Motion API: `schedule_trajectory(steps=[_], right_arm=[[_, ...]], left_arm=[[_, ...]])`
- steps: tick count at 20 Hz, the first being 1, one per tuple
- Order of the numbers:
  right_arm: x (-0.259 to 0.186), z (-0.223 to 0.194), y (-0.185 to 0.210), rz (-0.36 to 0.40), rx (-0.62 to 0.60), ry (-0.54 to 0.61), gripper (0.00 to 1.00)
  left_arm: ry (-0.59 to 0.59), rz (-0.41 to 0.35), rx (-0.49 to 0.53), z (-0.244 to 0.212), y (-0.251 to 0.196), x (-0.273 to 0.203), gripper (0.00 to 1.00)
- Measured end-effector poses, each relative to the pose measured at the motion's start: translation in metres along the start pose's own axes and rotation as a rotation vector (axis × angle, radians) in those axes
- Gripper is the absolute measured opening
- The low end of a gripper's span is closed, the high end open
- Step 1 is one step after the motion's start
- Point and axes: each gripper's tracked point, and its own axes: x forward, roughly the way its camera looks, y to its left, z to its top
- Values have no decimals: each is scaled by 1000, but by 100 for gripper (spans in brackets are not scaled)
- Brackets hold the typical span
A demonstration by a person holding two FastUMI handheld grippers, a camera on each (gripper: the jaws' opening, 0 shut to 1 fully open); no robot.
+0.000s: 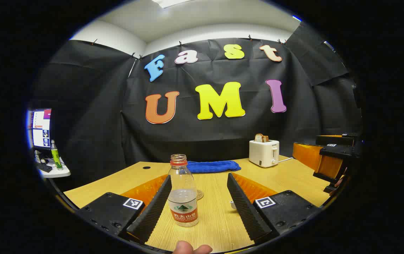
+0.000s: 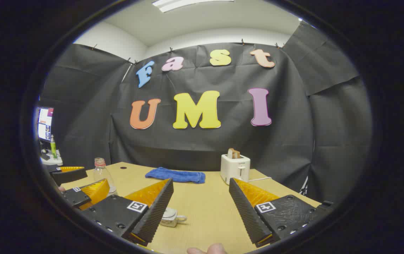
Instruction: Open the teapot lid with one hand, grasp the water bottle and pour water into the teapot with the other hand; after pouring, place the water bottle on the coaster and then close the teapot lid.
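Plainly, the wooden table carries a white toaster and a blue towel near the back wall. Closer, the uncapped water bottle stands upright between the spread fingers of the left gripper, nearer its left finger. The right gripper is also spread wide, with the small white teapot beside its left finger. A round coaster lies just behind the bottle.

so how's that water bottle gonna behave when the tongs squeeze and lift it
The water bottle looks like thin clear plastic, so it may dent under a squeeze. It is roughly half full and uncapped, so probably light, yet tilting could spill. Tall and narrow, it may tip if nudged.
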Motion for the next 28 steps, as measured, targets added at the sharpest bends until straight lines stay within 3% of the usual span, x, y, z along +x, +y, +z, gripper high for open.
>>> schedule_trajectory(steps=[20, 28], right_arm=[[6, -23, 9, 10, -2, 41, 96], [28, -61, 39, 81, -35, 99, 96]], left_arm=[[-7, 35, 7, 5, 12, -1, 99], [-8, 69, 5, 9, 31, -2, 99]])
